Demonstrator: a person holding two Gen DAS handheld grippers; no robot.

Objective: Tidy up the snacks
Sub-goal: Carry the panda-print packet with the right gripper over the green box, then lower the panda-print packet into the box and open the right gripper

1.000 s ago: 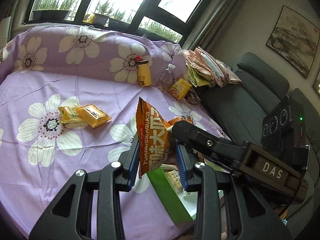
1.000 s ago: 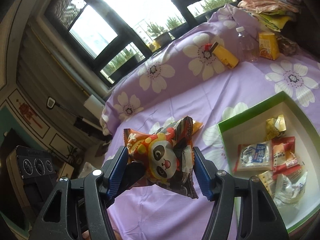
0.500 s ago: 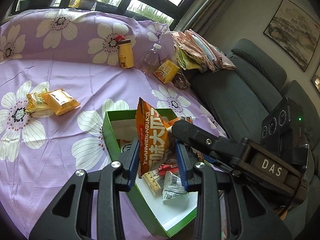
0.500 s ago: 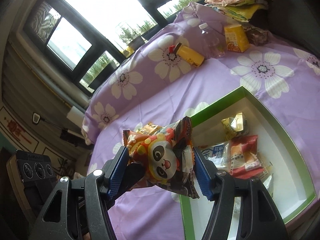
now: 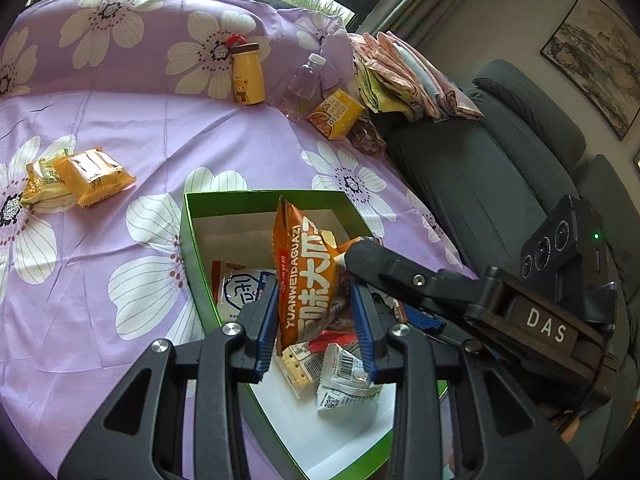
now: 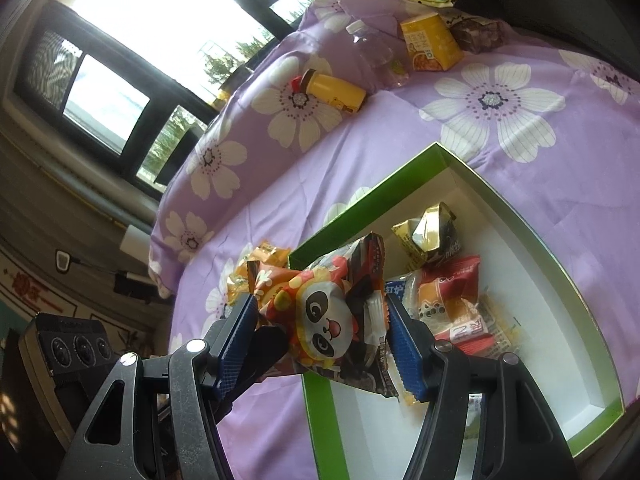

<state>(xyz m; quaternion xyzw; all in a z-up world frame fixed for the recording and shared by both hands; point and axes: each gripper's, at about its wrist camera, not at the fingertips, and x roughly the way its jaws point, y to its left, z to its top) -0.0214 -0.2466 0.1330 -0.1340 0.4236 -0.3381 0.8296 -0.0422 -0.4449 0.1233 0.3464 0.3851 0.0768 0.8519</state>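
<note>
Over box (image 5: 188, 240): left gripper (image 5: 316, 316) clamping orange bag (image 5: 306, 276), right gripper (image 6: 324, 336) clamping panda bag (image 6: 328, 320).
Beyond: bottle (image 5: 248, 76), carton (image 5: 336, 114) standing.

Bright daylight from windows (image 6: 168, 12) — blown-out glare; fisheye-bent, vignetted edges

Flowered purple bedsheet (image 5: 120, 128) carries green box (image 5: 188, 240), yellow bottle (image 5: 248, 76), packets (image 5: 94, 176).

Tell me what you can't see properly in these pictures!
- Left view: the orange bag and left gripper hide snacks in the green box.
- Left view: the right gripper's tips are hidden behind the orange bag.
- Right view: the panda bag in the right gripper covers the box's near corner.
- Right view: print on the carton is too small.
</note>
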